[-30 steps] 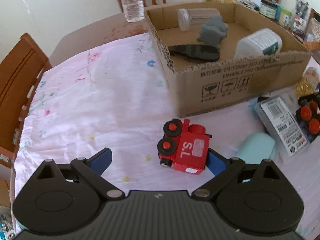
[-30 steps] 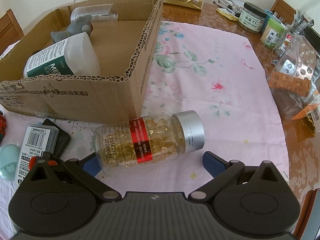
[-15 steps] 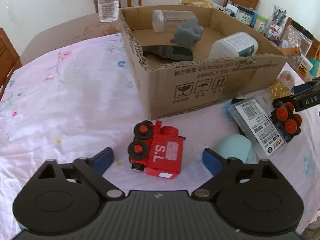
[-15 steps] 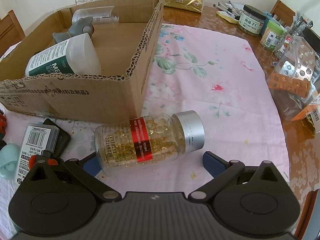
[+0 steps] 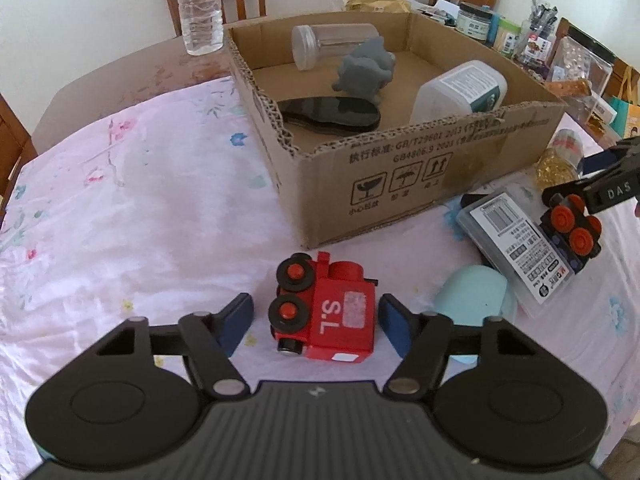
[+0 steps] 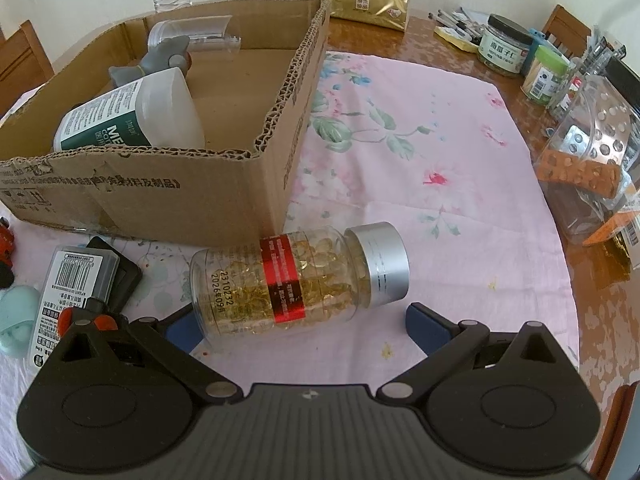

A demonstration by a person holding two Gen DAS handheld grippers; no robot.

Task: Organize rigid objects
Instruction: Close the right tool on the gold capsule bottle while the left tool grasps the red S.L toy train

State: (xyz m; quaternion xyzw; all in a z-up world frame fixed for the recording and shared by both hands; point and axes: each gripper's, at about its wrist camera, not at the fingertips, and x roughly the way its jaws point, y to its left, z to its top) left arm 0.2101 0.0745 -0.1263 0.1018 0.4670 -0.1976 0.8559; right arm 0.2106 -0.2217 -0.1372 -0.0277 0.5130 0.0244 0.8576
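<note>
- The left gripper [image 5: 316, 322] has just been closing around the red toy train [image 5: 326, 312], which lies on its side on the tabletop [image 5: 140, 220], near the cardboard box [image 5: 400, 172]; small gaps remain, so no grasp yet.
- The right gripper [image 6: 298, 322] is spread wide, unchanged, around the capsule bottle [image 6: 296, 276], not gripping it.
- The train looks about to be picked for the box.
</note>
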